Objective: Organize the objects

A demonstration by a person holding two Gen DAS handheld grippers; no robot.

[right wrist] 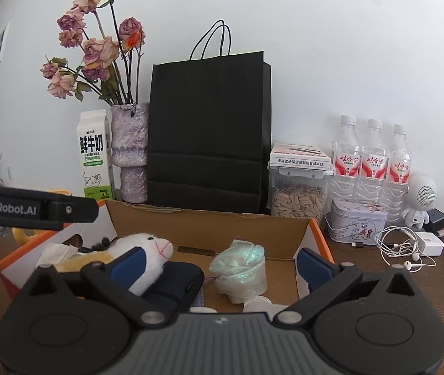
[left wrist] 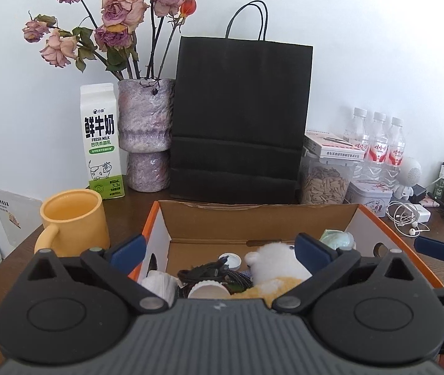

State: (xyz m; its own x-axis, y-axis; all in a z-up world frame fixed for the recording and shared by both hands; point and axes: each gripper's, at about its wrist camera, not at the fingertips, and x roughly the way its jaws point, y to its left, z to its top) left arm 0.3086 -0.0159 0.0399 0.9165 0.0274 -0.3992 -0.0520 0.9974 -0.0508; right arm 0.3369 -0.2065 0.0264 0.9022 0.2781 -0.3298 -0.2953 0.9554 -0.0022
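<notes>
I am at a dark wooden table (left wrist: 9,284) against a plain white wall, and it looks like someone's home. Dried roses (left wrist: 118,15) stand in a purple vase (left wrist: 145,134) beside a milk carton (left wrist: 101,140), a yellow mug (left wrist: 73,218), water bottles (right wrist: 373,159), a jar of seeds (right wrist: 297,198) and tangled earphones (right wrist: 401,247).

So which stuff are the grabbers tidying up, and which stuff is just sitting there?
For the tidying:
cardboard box
plush toy
shiny wrapped bundle
black cable
left gripper and right gripper, both open over the box

Probably just sitting there:
yellow mug
milk carton
vase of dried roses
black paper bag
water bottles
earphones
</notes>
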